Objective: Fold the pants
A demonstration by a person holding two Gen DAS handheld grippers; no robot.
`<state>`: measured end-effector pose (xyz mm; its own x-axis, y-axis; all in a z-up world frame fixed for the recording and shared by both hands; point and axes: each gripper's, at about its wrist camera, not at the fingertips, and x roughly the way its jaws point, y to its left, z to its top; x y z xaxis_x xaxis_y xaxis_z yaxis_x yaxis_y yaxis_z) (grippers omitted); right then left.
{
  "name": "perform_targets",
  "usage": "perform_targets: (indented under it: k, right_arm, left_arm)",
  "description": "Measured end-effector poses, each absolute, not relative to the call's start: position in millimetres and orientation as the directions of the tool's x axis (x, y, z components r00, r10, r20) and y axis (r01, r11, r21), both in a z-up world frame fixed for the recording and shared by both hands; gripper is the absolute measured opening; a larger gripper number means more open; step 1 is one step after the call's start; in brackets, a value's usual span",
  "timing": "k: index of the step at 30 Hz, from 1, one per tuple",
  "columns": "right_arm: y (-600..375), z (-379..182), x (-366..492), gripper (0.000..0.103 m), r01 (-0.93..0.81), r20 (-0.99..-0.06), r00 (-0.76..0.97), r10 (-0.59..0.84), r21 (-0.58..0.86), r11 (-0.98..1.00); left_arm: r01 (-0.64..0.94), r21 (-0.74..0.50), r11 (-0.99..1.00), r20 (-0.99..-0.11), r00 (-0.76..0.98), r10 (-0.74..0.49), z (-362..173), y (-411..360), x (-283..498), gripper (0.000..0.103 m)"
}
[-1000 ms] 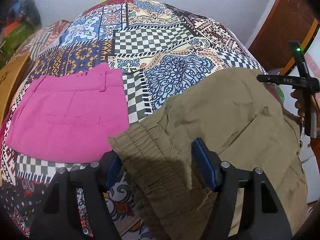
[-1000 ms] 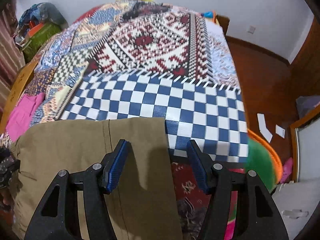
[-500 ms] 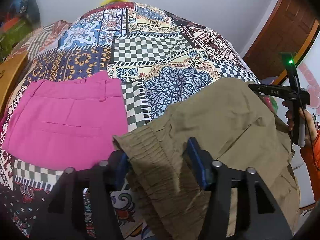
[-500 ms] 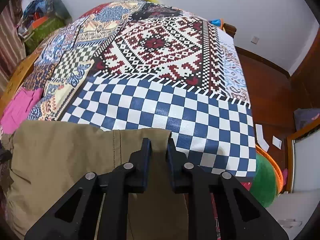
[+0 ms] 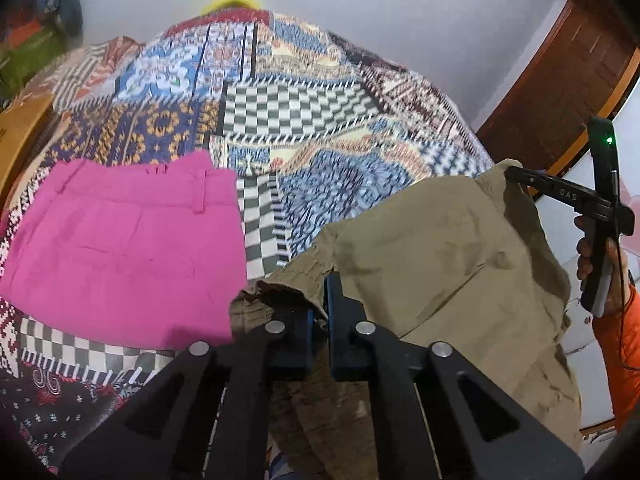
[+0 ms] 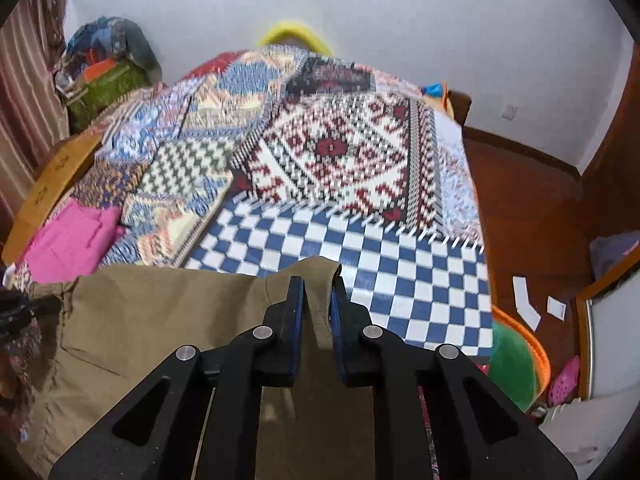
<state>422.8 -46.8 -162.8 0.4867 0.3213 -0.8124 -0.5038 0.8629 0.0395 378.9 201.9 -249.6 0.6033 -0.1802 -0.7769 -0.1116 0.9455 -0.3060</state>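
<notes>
The olive-khaki cotton pants (image 5: 440, 240) lie across the near edge of a bed covered with a patchwork-patterned quilt (image 5: 304, 112), part of the fabric hanging over that edge. The left gripper (image 5: 318, 304), black with blue pads, has just closed its jaws and now pinches the gathered elastic waistband at the pants' left end. The right gripper (image 6: 316, 300) is clamped on a fold of the khaki cloth at the other end, above the blue-and-white checked patch of the quilt; its jaws have also just come together. In the left wrist view a hand (image 5: 590, 252) with an orange sleeve grips the right gripper's handle. A folded bright pink pair of pants (image 5: 120, 248) rests near the quilt's left edge, just beside the khaki waistband.
</notes>
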Motion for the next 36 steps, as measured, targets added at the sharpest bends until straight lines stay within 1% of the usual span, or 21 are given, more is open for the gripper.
perform_targets:
  k: [8, 12, 18, 28, 36]
  right_arm:
    - [-55, -101, 421, 0.011, -0.472, -0.72, 0.574, 0.39, 0.099, 0.876]
    - [-57, -68, 404, 0.011, -0.49, -0.67, 0.603, 0.433, 0.118, 0.864]
    - [-65, -42, 368, 0.011, -0.517, -0.633, 0.619, 0.465, 0.117, 0.848]
    - [-106, -24, 296, 0.011, -0.522, -0.594, 0.611, 0.523, 0.194, 0.83]
    - [-134, -36, 233, 0.011, -0.506, -0.618, 0.584, 0.526, 0.229, 0.832]
  left_arm:
    - [-0.109, -0.307, 0.946, -0.709, 0.689, -0.151, -194, 216, 365, 0.004]
    - [-0.093, -0.311, 0.946, -0.676, 0.721, -0.151, -167, 219, 351, 0.004]
    - [-0.055, -0.306, 0.95, -0.647, 0.744, -0.165, -135, 209, 325, 0.004]
    - [0.035, -0.282, 0.959, -0.638, 0.739, -0.215, -112, 178, 265, 0.004]
    - [0.076, -0.287, 0.955, -0.654, 0.713, -0.253, -122, 160, 218, 0.004]
